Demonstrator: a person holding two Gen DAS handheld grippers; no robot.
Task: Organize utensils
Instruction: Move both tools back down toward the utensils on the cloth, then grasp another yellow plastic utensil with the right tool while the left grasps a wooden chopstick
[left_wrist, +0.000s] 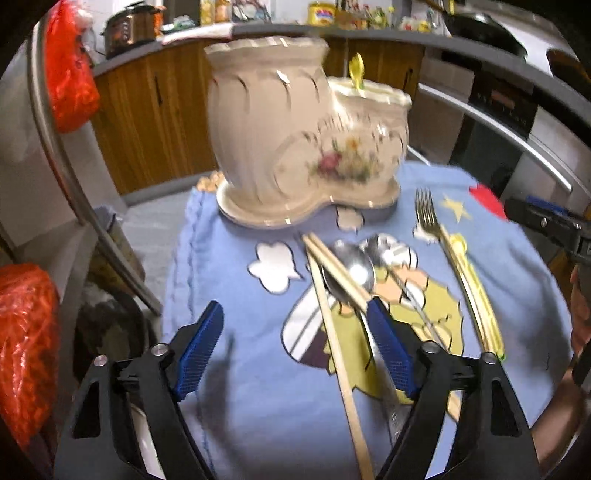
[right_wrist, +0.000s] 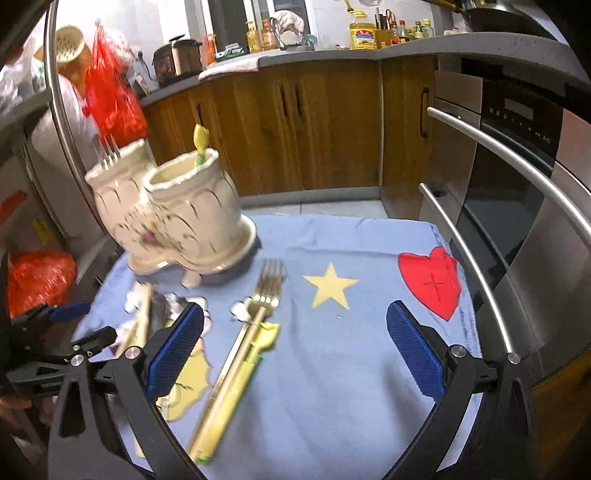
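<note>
Kitchen: wood cabinets (right_wrist: 314, 129) behind, blue cloth (left_wrist: 236, 406) on counter. Ceramic holder (left_wrist: 280, 140) at cloth's far edge, fork tines (right_wrist: 108, 155) poking from taller cup. Loose chopsticks (left_wrist: 332, 295) cross spoons (left_wrist: 354, 269); fork (right_wrist: 266, 295) beside yellow utensil (right_wrist: 236, 384). Left claw (left_wrist: 295, 325) spread wide, grasping nothing. Right claw (right_wrist: 295, 325) likewise released.

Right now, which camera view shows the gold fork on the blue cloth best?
The right wrist view shows the gold fork best: it lies near the middle, tines and handle visible, beside the left finger of the open right gripper. In the left wrist view the fork sits off to the right, smaller and blurred.
</note>
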